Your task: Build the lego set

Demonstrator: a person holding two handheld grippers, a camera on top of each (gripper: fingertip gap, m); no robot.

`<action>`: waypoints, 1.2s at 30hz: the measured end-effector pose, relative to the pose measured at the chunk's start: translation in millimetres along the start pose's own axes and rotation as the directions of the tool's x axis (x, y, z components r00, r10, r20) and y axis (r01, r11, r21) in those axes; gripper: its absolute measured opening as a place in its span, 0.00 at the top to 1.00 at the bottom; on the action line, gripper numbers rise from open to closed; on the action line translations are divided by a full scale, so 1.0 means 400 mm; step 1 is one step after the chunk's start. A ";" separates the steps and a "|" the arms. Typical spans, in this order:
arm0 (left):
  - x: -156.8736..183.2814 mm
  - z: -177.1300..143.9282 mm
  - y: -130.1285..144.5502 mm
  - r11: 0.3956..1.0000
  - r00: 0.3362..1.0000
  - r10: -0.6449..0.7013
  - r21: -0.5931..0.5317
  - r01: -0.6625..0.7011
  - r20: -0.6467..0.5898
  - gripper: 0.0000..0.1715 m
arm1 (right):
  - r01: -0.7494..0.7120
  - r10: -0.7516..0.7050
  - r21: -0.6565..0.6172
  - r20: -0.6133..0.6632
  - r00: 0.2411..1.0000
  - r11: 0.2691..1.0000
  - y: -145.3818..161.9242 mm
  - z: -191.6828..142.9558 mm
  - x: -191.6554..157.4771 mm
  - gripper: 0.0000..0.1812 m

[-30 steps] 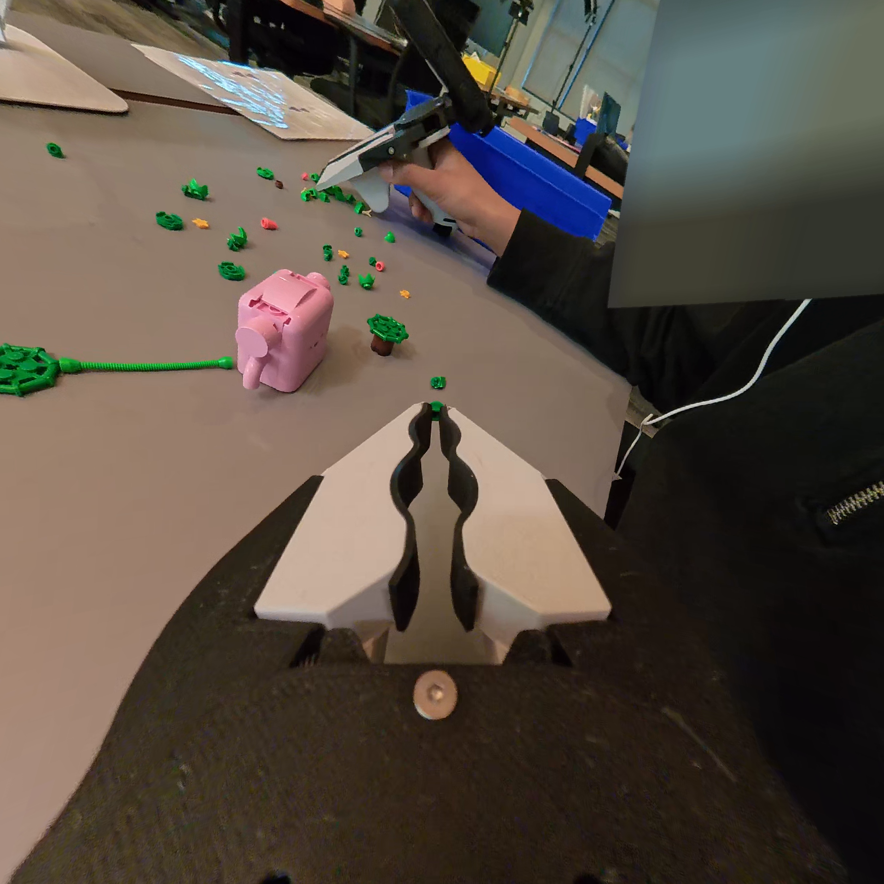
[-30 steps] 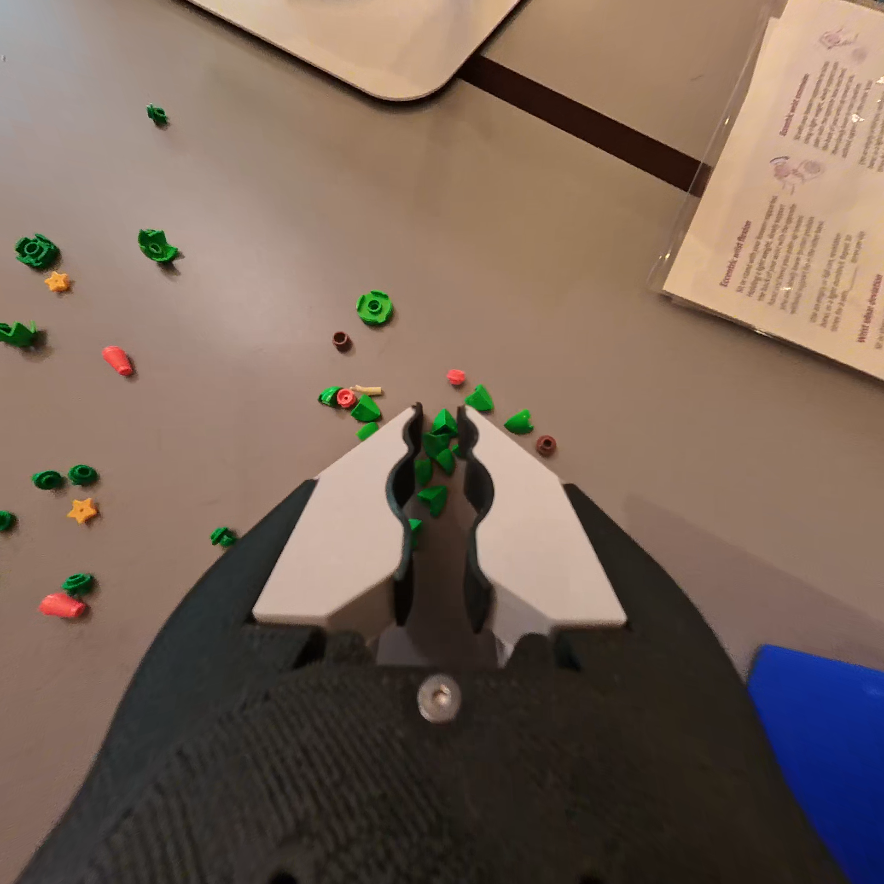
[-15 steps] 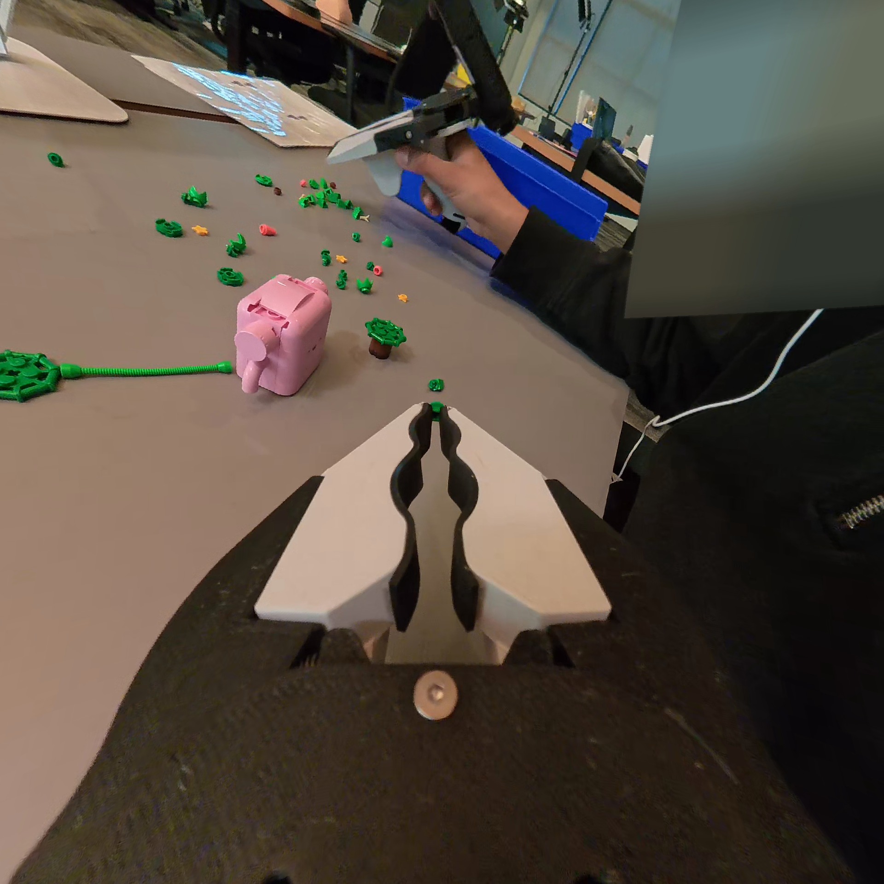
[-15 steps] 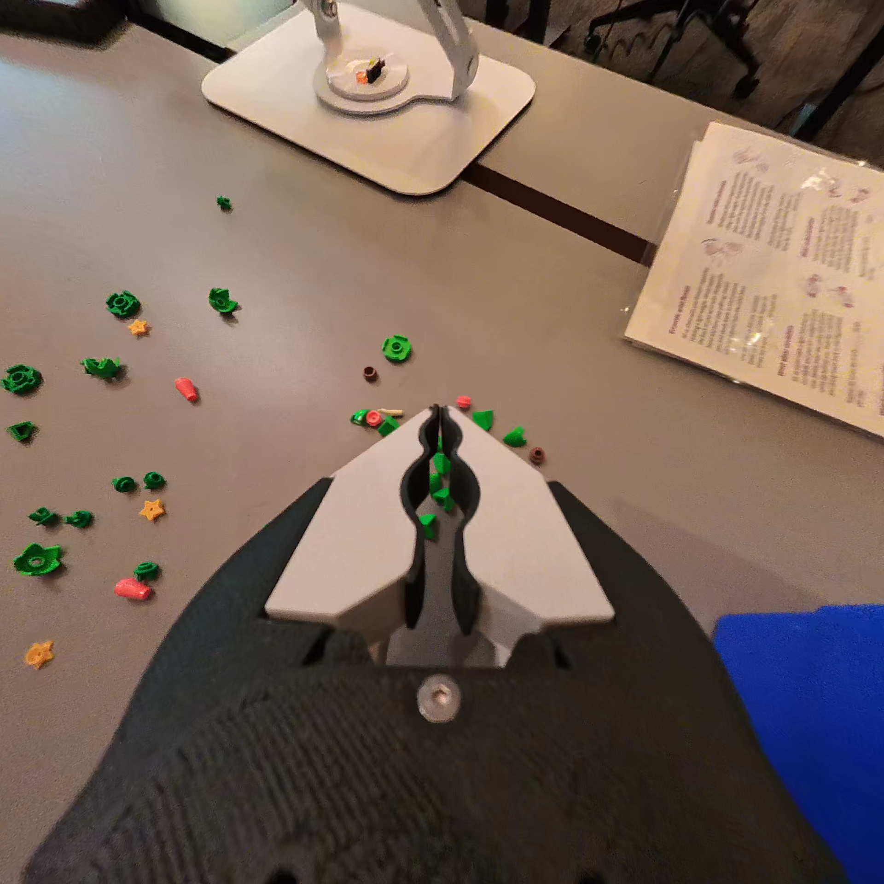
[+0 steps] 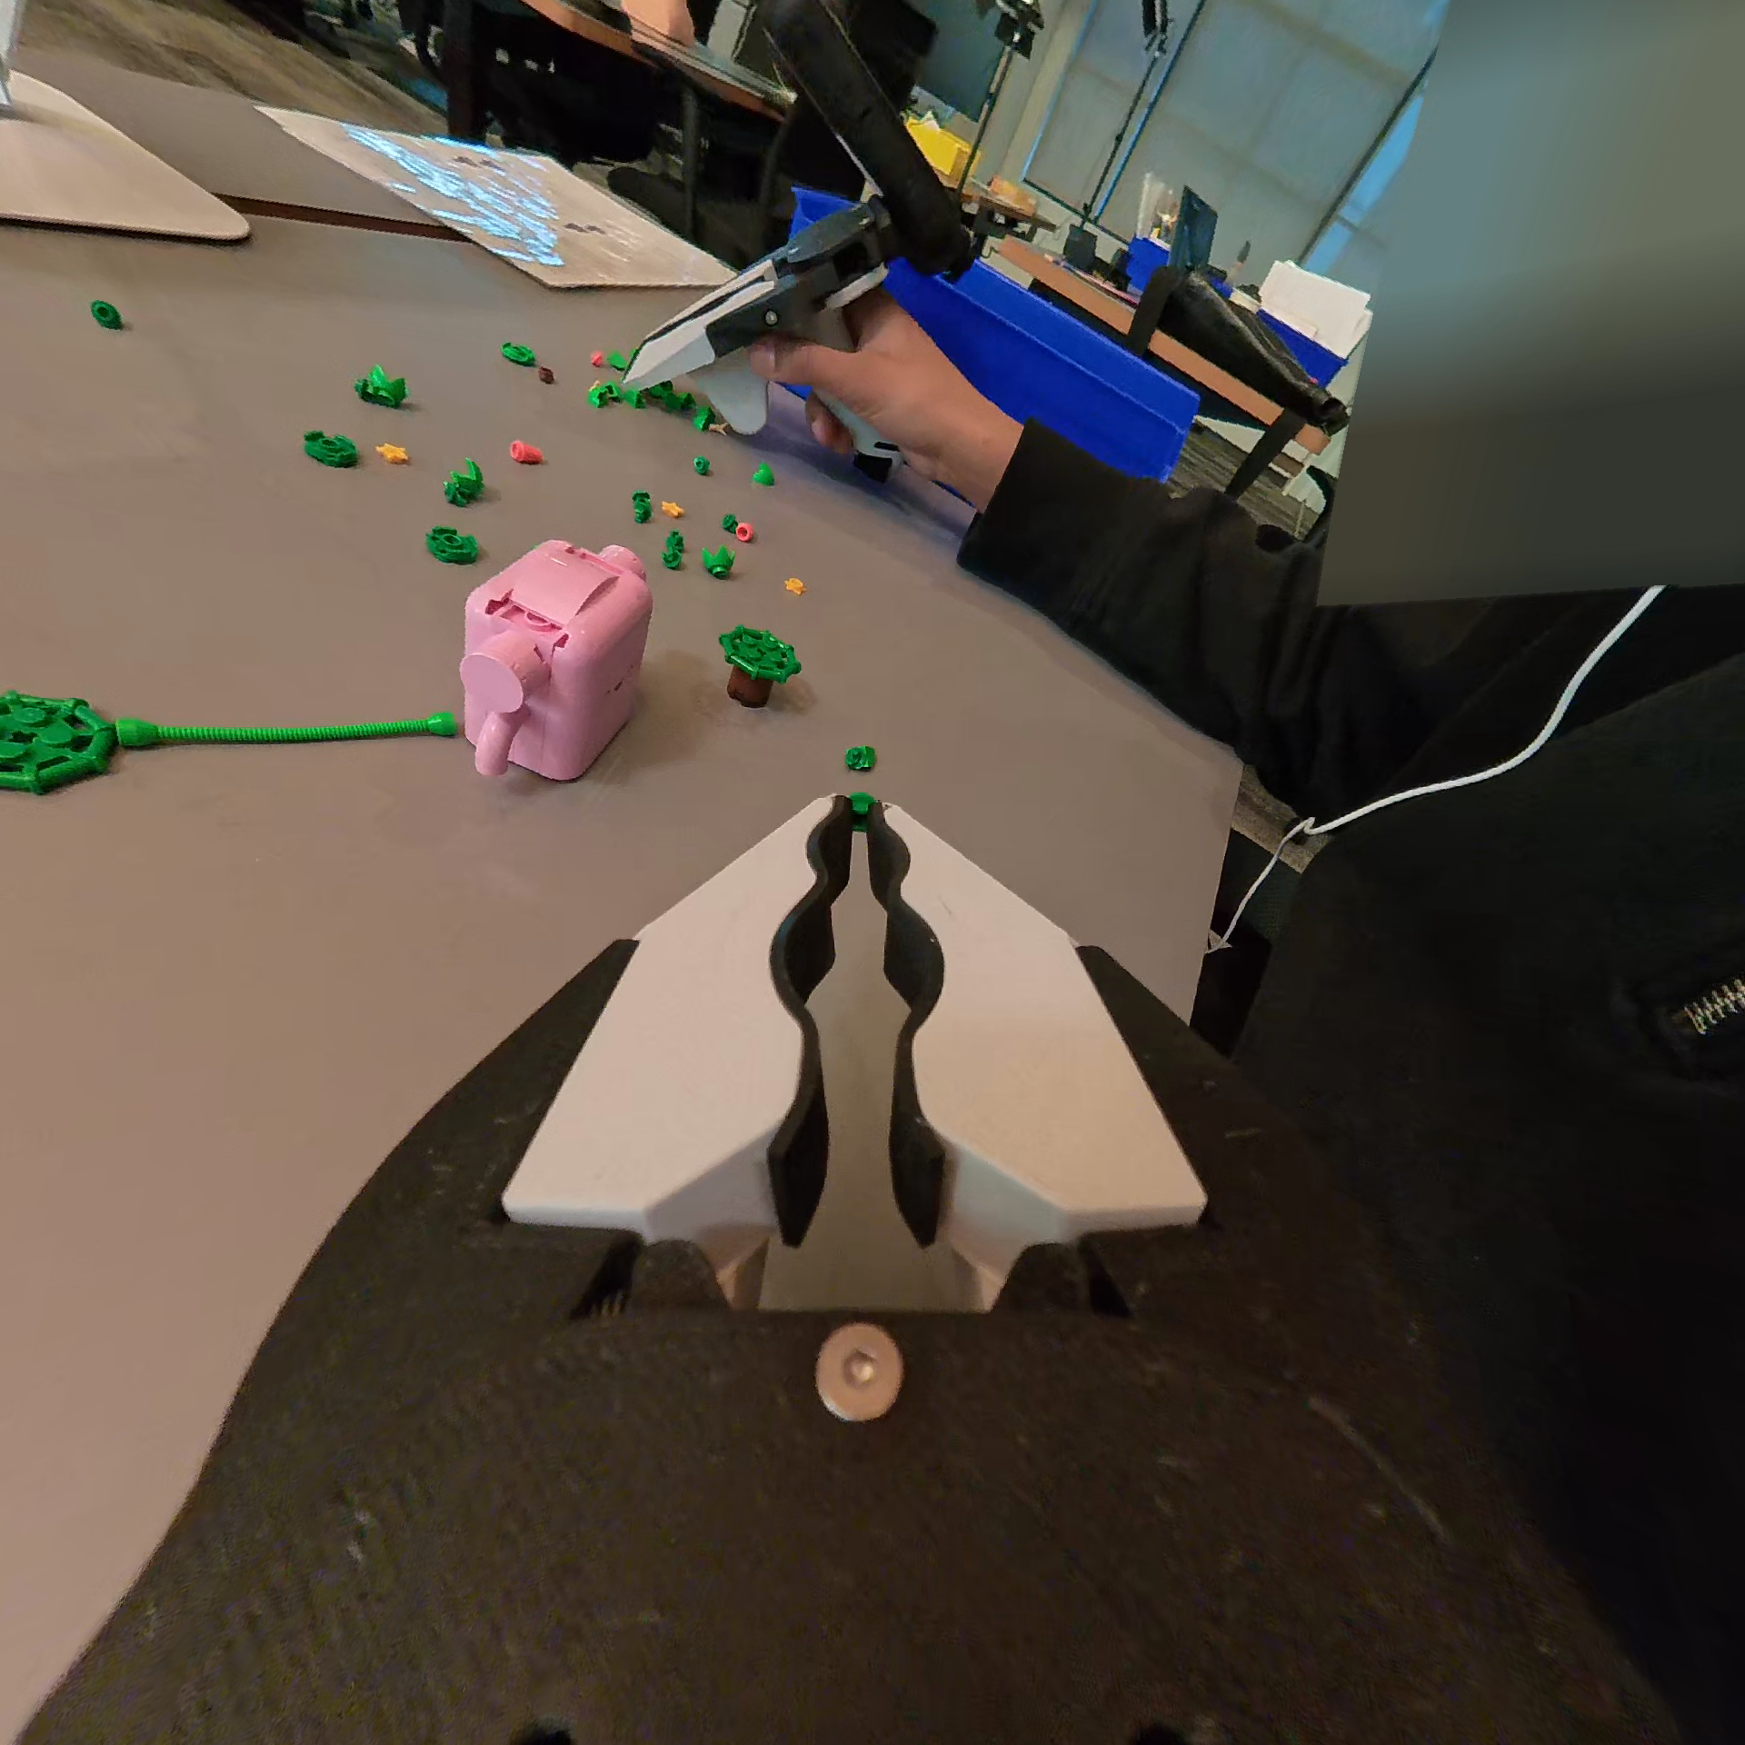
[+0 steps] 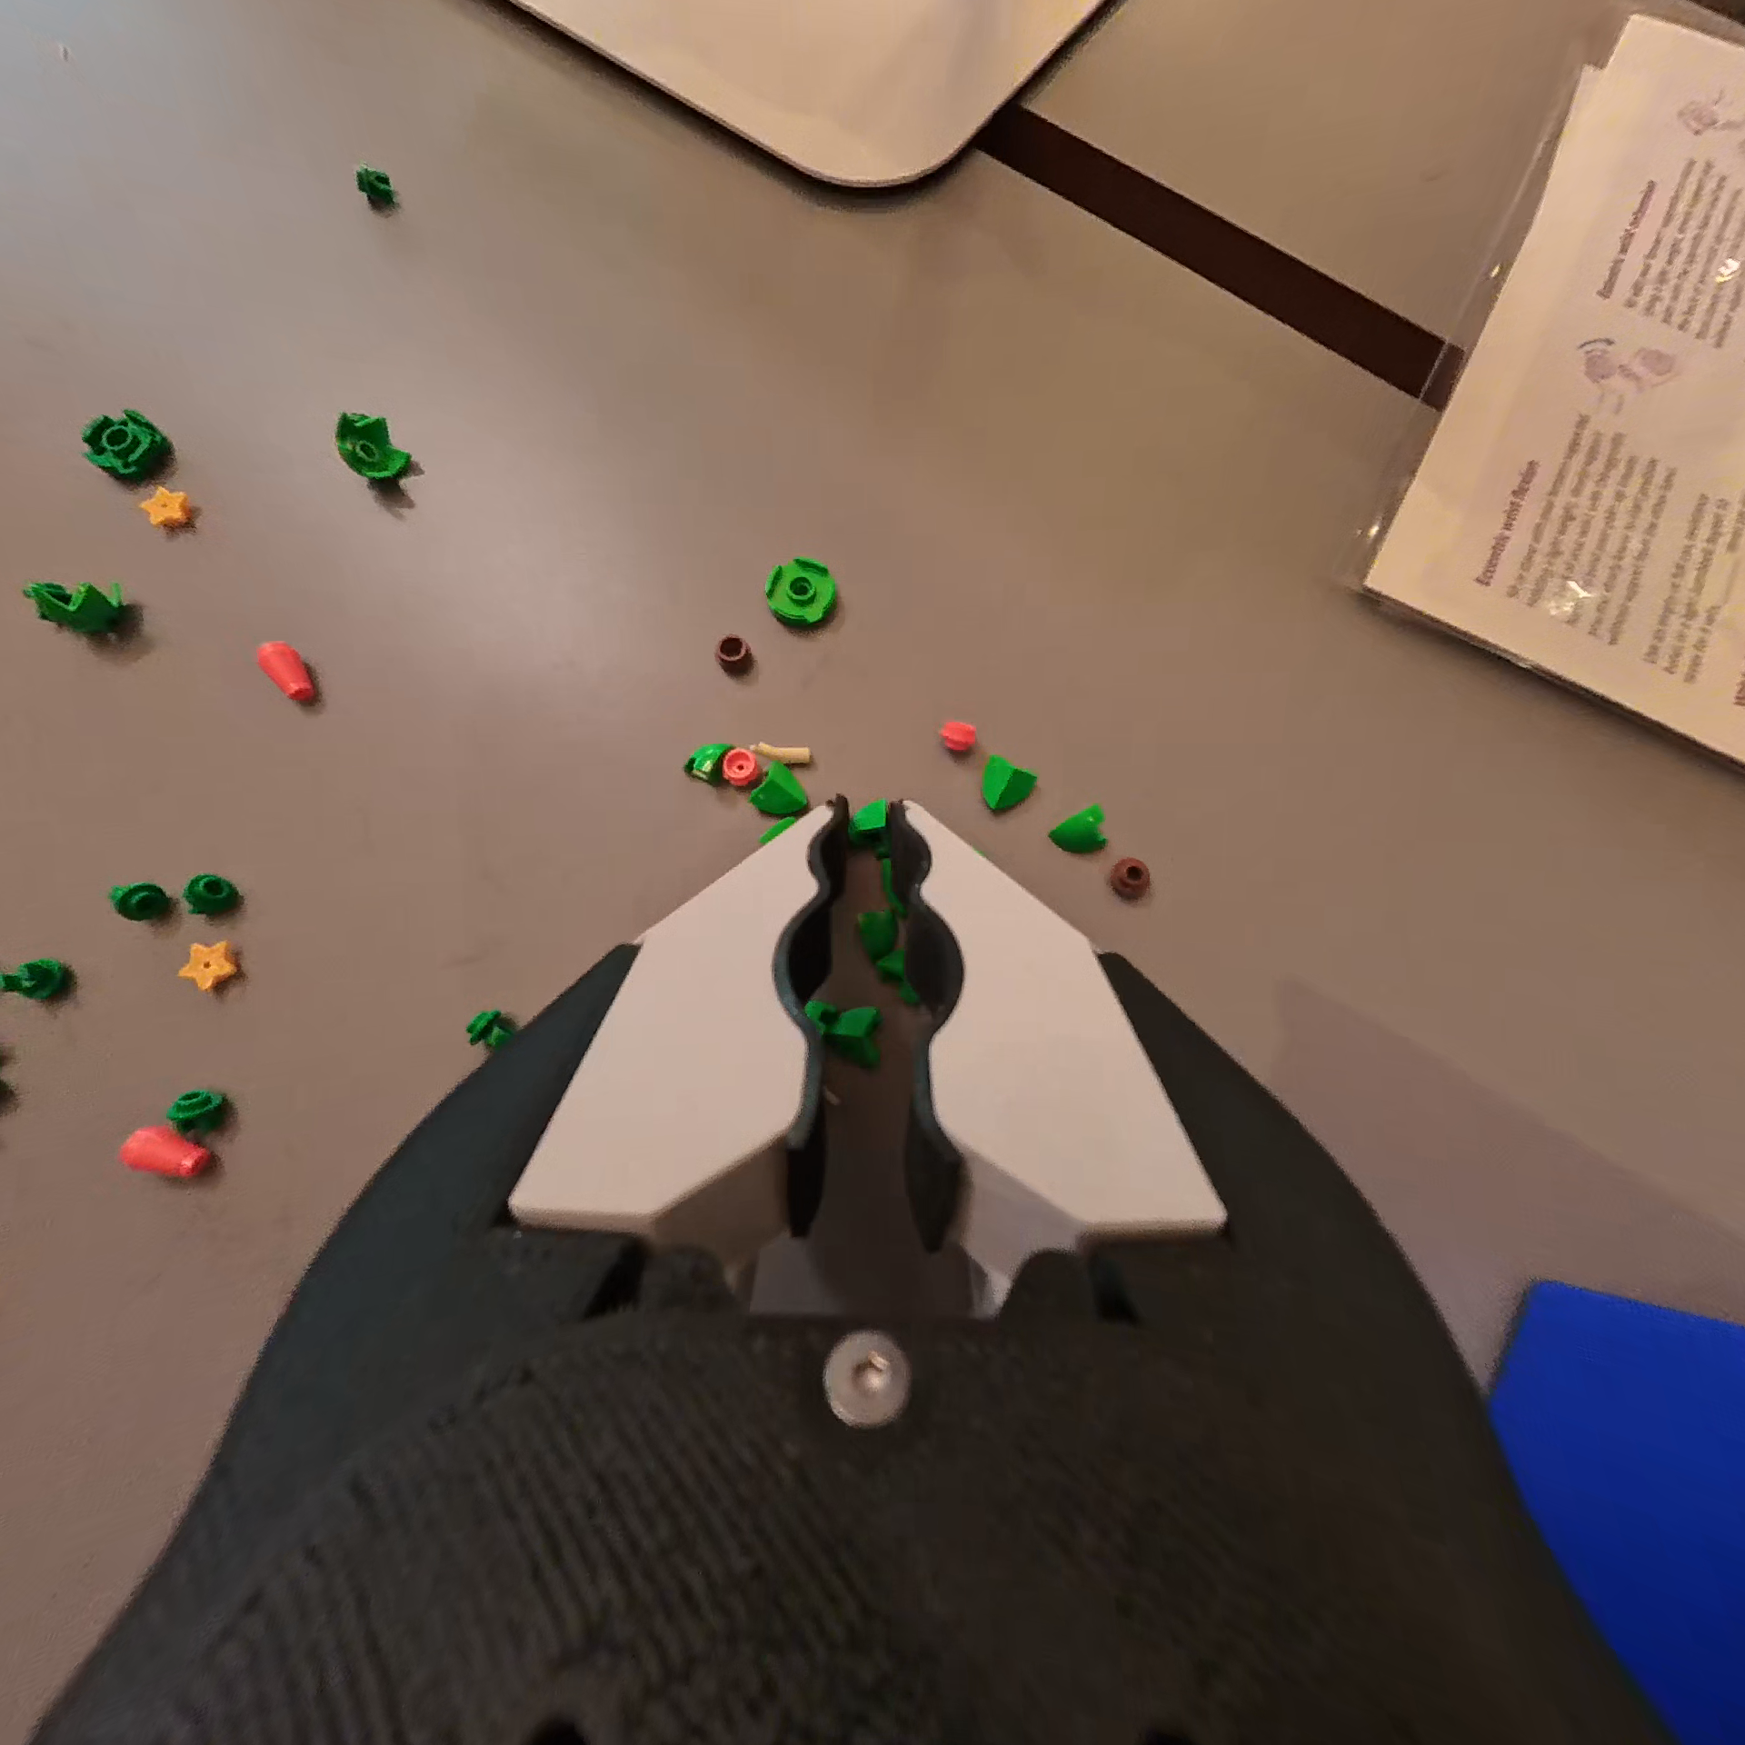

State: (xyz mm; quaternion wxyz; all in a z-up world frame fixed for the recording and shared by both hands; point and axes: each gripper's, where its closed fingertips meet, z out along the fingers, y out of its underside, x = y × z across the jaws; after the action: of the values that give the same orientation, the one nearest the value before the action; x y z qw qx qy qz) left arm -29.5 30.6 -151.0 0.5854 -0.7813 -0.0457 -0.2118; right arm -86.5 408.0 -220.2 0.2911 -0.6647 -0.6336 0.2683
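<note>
- Right tool [image 6: 866,810]: tips down among a cluster of green wedge pieces at the far part of the table [image 6: 944,453]. A green wedge piece [image 6: 869,820] sits between the tips, jaws narrowed close on it. Judged a pinch in progress; whether the piece is lifted clear of the table cannot be told.
- Governing relation: that wedge lies straight ahead of the right tool, at the very tips, with further green wedges [image 6: 855,1024] scattered in the gap behind, nearer the tool's body. The right tool is plainly the nearer one for this pick. Risk judged: a neighbouring wedge dragged along.
- Left tool [image 5: 859,807]: pressed together on a small green stud piece [image 5: 859,804] at its tips, held above the near part of the table, well apart from the cluster.
- Other parts: pink pig-shaped block [image 5: 557,656], small tree with brown trunk [image 5: 758,661], green web piece with long stem [image 5: 57,741], loose green round plate [image 6: 801,591], pink cones [image 6: 286,670], orange stars [image 6: 208,965], brown studs [image 6: 1129,876].
- Surface: plain grey, matte, flat.
- Room: printed sheets in a clear sleeve [image 6: 1586,425], white stand base [image 6: 850,85], blue bin [image 5: 1020,349]; workshop benches behind.
</note>
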 end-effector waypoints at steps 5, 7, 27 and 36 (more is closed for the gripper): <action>0.000 -0.001 0.000 1.000 1.000 0.001 0.001 -0.001 -0.001 1.00 | 0.005 -0.006 0.032 0.022 1.000 0.999 -0.013 -0.016 -0.021 0.96; 0.000 -0.001 -0.001 1.000 1.000 0.003 0.002 -0.003 0.001 1.00 | 0.018 -0.022 0.071 0.051 0.998 0.997 -0.031 -0.048 -0.055 0.97; 0.016 -0.003 -0.001 0.998 0.997 0.066 0.012 -0.066 0.032 1.00 | 0.185 -0.190 0.050 0.414 0.891 0.981 0.253 -0.291 -0.791 0.97; 0.026 -0.005 0.000 0.995 0.994 0.099 0.015 -0.099 0.050 1.00 | 0.261 -0.265 0.056 0.292 0.919 0.964 0.258 -0.289 -0.794 0.89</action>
State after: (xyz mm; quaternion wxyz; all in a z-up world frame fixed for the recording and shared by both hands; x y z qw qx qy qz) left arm -20.8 27.0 -146.7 0.6008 -0.7823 -0.0231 -0.1629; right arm 51.3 82.5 -219.8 0.2312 -0.5235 -0.7514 0.3285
